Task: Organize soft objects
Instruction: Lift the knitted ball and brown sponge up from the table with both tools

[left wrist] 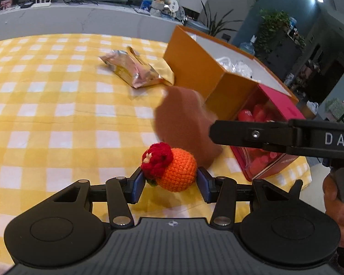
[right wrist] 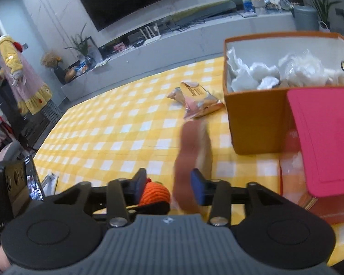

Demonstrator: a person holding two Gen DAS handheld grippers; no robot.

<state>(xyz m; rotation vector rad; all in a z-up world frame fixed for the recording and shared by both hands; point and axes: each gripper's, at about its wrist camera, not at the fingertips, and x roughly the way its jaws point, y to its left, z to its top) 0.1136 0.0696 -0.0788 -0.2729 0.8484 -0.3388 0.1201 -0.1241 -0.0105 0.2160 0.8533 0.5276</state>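
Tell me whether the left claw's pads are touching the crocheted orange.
Touching. The left wrist view shows the left claw with both blue pads pressed against the crocheted orange, no gap visible.

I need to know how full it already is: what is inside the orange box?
The orange box holds crumpled white plastic bags across its visible floor. Whatever lies beneath them is covered, and the pink lid hides the near corner.

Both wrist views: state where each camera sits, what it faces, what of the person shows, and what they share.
Left wrist: on the left tool, angled down at the checked cloth; its pads grip a knitted orange toy; a hand shows at right.
Right wrist: on the right tool, facing the orange box; a blurred brown object lies between its parted pads.
Shared: toy, brown object, snack bag, box.
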